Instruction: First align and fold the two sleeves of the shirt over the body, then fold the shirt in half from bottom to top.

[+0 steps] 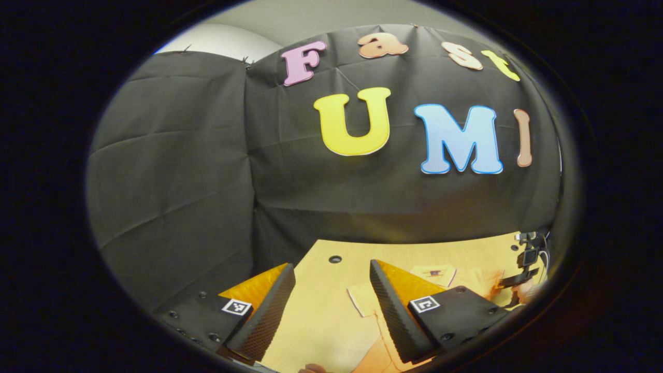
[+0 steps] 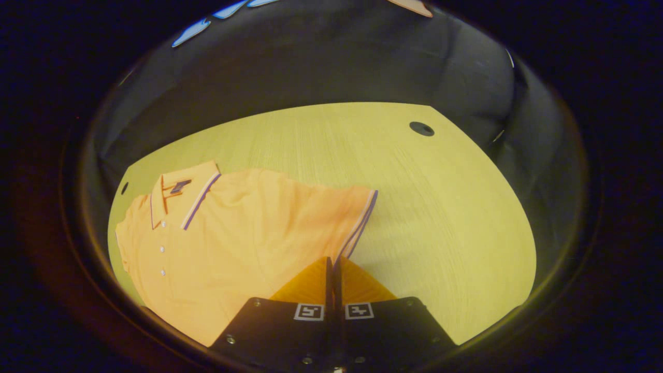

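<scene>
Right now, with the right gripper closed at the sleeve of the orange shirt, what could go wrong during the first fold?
1. The right gripper is shut at the striped cuff of the sleeve; such a thin pinch may slip, and the sleeve may drop before reaching the body.
2. The left gripper hangs open above the table, holding nothing, so the shirt could slide or bunch when the sleeve is pulled.

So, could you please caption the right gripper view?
Right tongs shut on the sleeve of an orange polo shirt on the table.
</scene>
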`<state>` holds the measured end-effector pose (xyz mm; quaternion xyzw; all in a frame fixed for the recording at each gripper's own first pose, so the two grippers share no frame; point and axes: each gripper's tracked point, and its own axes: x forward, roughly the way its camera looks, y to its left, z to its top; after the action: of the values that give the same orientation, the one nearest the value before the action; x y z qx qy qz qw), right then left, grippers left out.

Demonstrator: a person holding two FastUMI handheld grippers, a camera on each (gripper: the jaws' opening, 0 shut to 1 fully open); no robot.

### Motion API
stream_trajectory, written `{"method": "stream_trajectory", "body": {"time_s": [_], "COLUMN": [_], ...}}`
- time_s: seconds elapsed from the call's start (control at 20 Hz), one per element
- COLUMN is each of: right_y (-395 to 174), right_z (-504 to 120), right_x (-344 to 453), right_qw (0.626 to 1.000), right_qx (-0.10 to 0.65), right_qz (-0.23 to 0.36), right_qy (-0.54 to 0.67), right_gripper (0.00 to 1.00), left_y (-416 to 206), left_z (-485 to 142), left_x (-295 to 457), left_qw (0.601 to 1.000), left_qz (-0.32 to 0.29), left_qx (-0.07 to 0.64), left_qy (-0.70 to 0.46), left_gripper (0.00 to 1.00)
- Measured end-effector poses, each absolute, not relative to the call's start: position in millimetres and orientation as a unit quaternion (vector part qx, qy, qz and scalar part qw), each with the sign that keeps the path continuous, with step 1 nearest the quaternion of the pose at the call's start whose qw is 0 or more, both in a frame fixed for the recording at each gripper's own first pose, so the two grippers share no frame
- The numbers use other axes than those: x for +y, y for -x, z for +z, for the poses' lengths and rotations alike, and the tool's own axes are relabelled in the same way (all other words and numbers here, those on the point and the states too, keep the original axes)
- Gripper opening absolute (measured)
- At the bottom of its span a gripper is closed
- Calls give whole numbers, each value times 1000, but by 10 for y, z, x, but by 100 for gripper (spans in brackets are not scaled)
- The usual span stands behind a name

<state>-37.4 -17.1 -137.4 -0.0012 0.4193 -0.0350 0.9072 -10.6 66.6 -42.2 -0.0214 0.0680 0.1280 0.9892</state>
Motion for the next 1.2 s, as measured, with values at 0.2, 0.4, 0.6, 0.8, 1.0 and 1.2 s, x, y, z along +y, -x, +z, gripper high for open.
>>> {"method": "stream_trajectory", "body": {"time_s": [0.2,0.4,0.6,0.8,1.0,1.2], "right_y": [314,161,80,203,350,390], "right_z": [-1260,-1057,-976,-1070,-1235,-1244], "right_x": [-117,290,928,1548,1806,1848], "right_qw": [913,923,923,911,896,892], "right_qx": [405,384,376,386,407,414], "right_qz": [-24,14,72,136,162,167], "right_qy": [38,29,28,54,78,74], "right_gripper": [4,0,0,0,0,8], "left_y": [100,99,98,98,71,34], "left_z": [-460,-471,-471,-505,-565,-609], "left_x": [705,698,733,797,829,816], "left_qw": [989,989,989,988,987,987], "left_qz": [130,128,130,135,135,129], "left_qx": [72,72,72,76,81,86], "left_qy": [27,29,28,29,33,37], "left_gripper": [94,94,94,95,95,94]}}
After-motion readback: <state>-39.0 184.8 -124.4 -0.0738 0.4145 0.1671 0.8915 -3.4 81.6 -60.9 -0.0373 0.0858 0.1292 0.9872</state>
